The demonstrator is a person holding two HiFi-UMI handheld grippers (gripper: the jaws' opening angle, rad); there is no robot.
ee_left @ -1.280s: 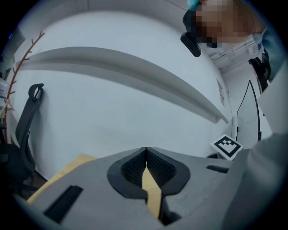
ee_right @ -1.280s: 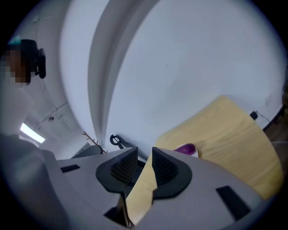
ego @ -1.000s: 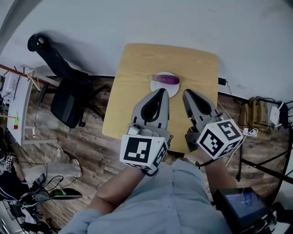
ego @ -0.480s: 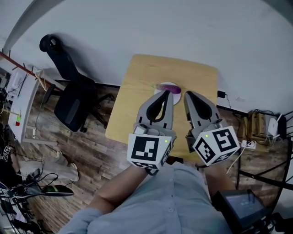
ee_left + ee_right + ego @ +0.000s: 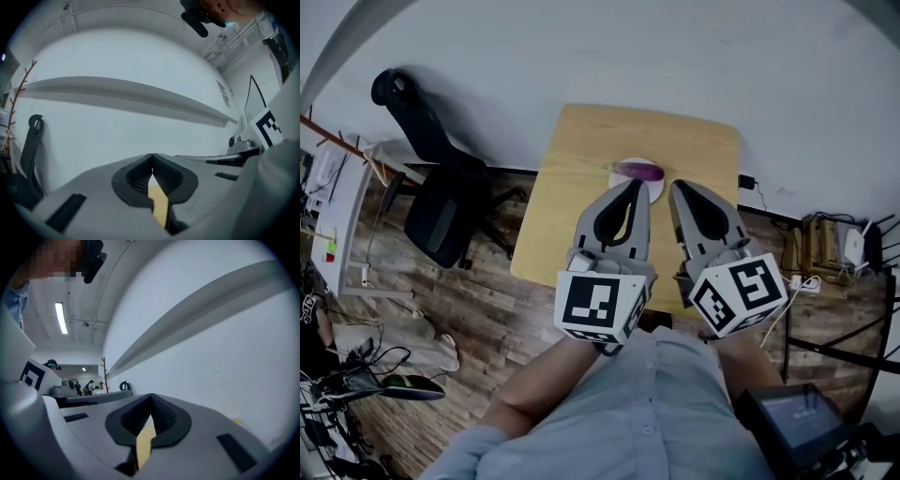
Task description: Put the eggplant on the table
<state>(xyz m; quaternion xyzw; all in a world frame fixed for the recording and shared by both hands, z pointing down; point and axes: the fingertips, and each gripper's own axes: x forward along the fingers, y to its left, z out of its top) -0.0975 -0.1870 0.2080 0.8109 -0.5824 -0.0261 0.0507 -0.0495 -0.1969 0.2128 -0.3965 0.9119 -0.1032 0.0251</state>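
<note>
A purple eggplant (image 5: 637, 171) lies on a white plate (image 5: 624, 165) in the middle of a small wooden table (image 5: 581, 150) in the head view. My left gripper (image 5: 636, 184) hovers just before the plate, jaws closed tip to tip and empty. My right gripper (image 5: 676, 186) is beside it to the right, likewise shut with nothing held. In the left gripper view the left gripper (image 5: 152, 155) points level at the white wall, with a strip of table (image 5: 159, 206) showing under the jaws. The right gripper view shows the right gripper (image 5: 151, 396) the same way, above the table (image 5: 143, 442). The eggplant is hidden in both gripper views.
A black office chair (image 5: 436, 192) stands left of the table on the wooden floor. Cables and a power strip (image 5: 848, 246) lie at the right by the wall. A white wall (image 5: 628, 56) runs behind the table. A dark device (image 5: 797, 427) sits at the lower right.
Both grippers have moved forward and a little up, toward the plate, which their tips now nearly reach. Each has rolled slightly. The eggplant and plate have stayed put.
</note>
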